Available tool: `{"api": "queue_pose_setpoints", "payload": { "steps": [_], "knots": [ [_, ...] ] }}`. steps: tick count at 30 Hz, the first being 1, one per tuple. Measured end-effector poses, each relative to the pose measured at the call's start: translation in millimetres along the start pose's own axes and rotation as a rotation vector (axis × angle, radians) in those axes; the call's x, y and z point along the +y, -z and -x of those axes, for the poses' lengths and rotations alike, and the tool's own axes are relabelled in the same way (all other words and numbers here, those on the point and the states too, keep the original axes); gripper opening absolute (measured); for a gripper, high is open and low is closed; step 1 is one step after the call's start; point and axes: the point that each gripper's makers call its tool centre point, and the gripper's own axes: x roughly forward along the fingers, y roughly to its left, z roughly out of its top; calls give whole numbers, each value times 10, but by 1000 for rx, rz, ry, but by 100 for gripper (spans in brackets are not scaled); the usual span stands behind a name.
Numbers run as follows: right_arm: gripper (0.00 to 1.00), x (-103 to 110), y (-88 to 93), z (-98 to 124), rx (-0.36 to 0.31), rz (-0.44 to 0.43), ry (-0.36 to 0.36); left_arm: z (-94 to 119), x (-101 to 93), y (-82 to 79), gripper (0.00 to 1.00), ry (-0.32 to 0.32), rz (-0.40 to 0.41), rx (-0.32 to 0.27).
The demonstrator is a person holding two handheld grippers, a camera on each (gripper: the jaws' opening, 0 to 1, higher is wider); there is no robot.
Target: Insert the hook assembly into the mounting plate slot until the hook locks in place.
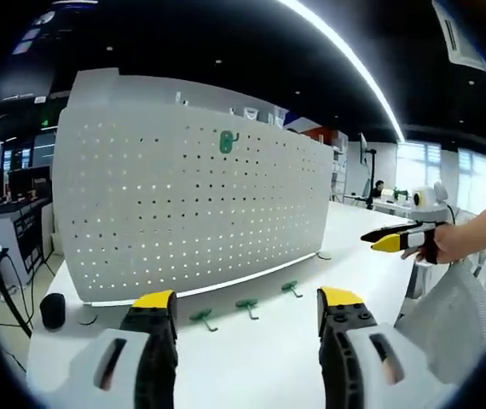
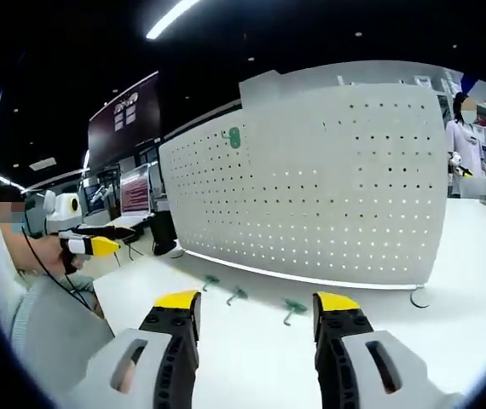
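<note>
Yellow-tipped jaws of the left gripper (image 1: 247, 311) stand wide apart and hold nothing; the right gripper (image 2: 256, 313) is likewise spread and empty in its own view. Seen from the left gripper view, the right gripper hangs far to the right, off the table edge, where its jaws look nearly closed, so its true opening is hard to settle.

Three loose green hooks (image 1: 246, 306) lie in a row on the white table (image 1: 269, 366), just in front of the upright pegboard (image 1: 183, 196). A fourth hook (image 1: 228, 141) already sits in the board's upper rows.

The step in hand looks like picking up a loose hook. It would go best by closing on the hook's flat back, leaving the prongs free, then squaring them to a pair of holes and pressing straight in.

Hooks appear to be small moulded plastic, smooth and light, likely to skid. The board is thin, matt white sheet, regularly perforated and gently curved by the lens.
</note>
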Motion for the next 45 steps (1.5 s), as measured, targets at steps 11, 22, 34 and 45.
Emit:
{"api": "queue_pose_setpoints", "payload": {
  "steps": [11,22,34,45],
  "knots": [
    [53,1,166,57,42,-30,5,-16,-17,104,68,18,15,44],
    [53,67,239,9,80,3,-17,-73,38,135,65,24,-44,66],
    [52,94,286,4,101,-14,-29,-297,264,139,62,85,-180,168],
    [52,83,314,5,106,-30,-31,-471,241,280,61,231,-270,284]
  ]
}}
